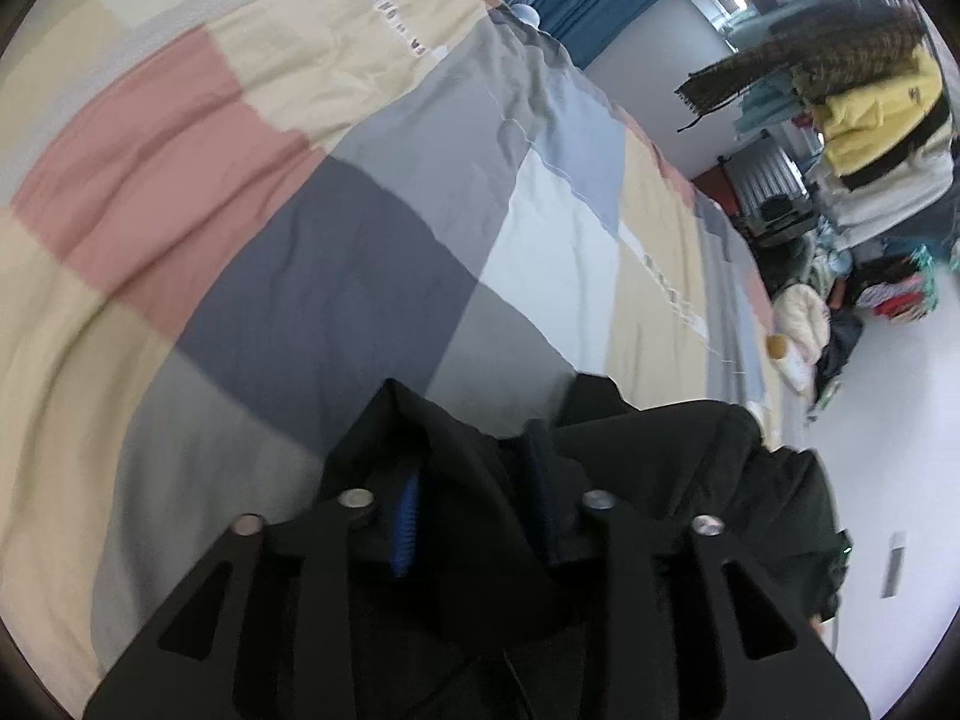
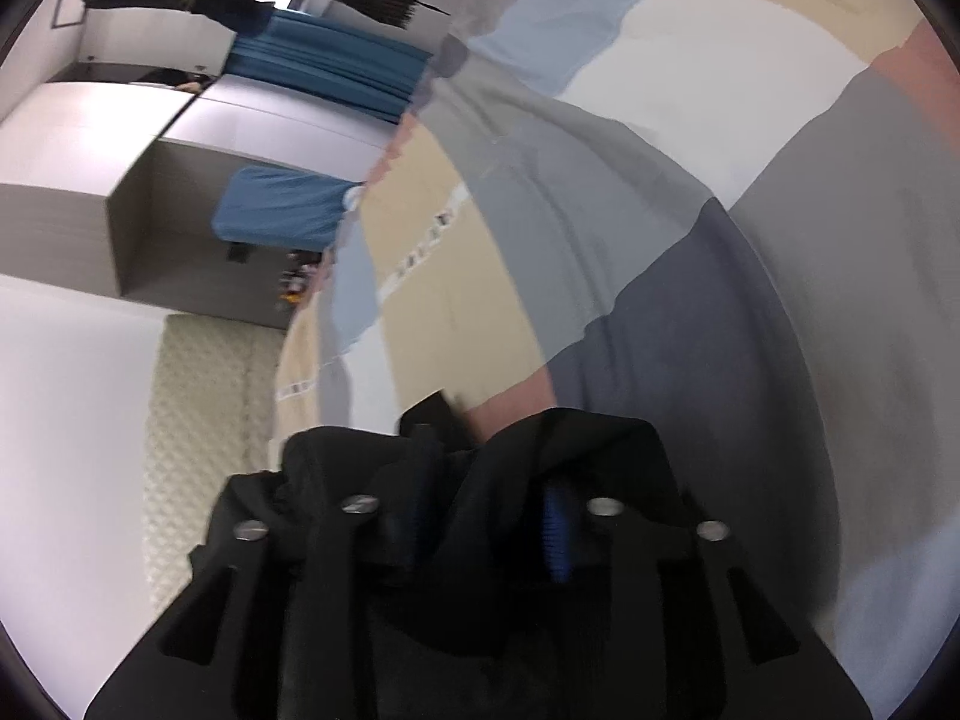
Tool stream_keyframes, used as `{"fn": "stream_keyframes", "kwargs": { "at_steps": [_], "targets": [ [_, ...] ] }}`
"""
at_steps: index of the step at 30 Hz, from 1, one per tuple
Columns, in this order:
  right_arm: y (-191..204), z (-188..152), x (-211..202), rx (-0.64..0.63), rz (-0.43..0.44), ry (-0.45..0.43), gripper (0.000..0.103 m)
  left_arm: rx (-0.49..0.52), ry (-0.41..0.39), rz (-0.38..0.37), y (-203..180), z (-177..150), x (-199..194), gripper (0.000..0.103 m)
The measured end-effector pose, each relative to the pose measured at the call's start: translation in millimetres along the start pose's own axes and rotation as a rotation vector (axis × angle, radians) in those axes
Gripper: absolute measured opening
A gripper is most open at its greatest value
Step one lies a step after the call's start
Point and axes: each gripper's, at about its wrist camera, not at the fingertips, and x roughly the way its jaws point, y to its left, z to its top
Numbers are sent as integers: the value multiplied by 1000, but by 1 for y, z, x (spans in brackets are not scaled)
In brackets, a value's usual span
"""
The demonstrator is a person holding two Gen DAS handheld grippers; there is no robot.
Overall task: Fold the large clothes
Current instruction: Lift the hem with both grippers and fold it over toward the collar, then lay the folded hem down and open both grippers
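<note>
Two handheld grippers each pinch a bunch of the same black garment point(image 1: 660, 468) above a bed spread with a patchwork quilt point(image 1: 252, 192) of pink, cream, grey and slate-blue squares. The left gripper point(image 1: 474, 498) has its fingers pressed onto dark cloth that wells up between them, a blue finger pad point(image 1: 407, 531) showing at one side, while more of the garment trails off toward the bed's edge and the white floor point(image 1: 888, 420). The right gripper point(image 2: 486, 516) is likewise closed on a fold of the black fabric point(image 2: 510, 456), its own blue pad point(image 2: 557, 534) partly buried. Both views are blurred, which suggests the garment is in mid-carry rather than at rest; what kind of garment it is cannot be told. The step in hand appears to be bringing the held edge over the quilt to lay or fold it. To do it well, both grips should travel level and together, kept apart enough to hold the cloth taut, and should let go only once the fabric lies flat without bunching. Hanging clothes point(image 1: 870, 78) and a teal curtain point(image 2: 324, 69) fill the room behind.
</note>
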Motion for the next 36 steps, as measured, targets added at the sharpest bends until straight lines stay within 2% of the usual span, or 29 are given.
{"fn": "stream_keyframes", "kwargs": {
  "at_steps": [1,2,3,5,8,10,12,13,16,18,23,27,29,36],
  "targets": [
    [5,-4,-11,-10,9,-7,54,-21,2,-26,2,-4,-8,50],
    [13,-7,-22,-35,-9,-21,62,-30,0,-39,2,-7,-16,60],
    [20,-9,-31,-58,-29,-33,63,-26,-7,-46,0,-11,-27,68],
    [40,-14,-52,-129,-68,-61,71,18,-60,-35,-11,-18,-50,70],
    [89,-36,-78,-314,-170,-128,77,132,-202,3,-38,-35,-88,75],
    [119,-55,-79,-429,-224,-159,77,249,-301,22,-67,-53,-106,79],
    [150,-81,-70,-537,-243,-171,83,331,-337,18,-90,-70,-106,79],
    [160,-92,-61,-570,-252,-170,86,380,-344,16,-106,-82,-98,79],
    [183,-129,-22,-649,-298,-184,87,458,-360,54,-132,-105,-64,79],
    [189,-150,14,-683,-313,-162,87,479,-334,76,-138,-111,-34,79],
    [174,-177,88,-743,-394,-137,88,547,-289,168,-140,-118,35,79],
    [168,-172,113,-782,-441,-215,97,569,-323,221,-140,-110,56,79],
    [165,-162,125,-767,-455,-208,102,569,-324,233,-139,-103,63,79],
    [158,-126,150,-755,-482,-194,103,577,-324,279,-135,-86,79,79]
  ]
}}
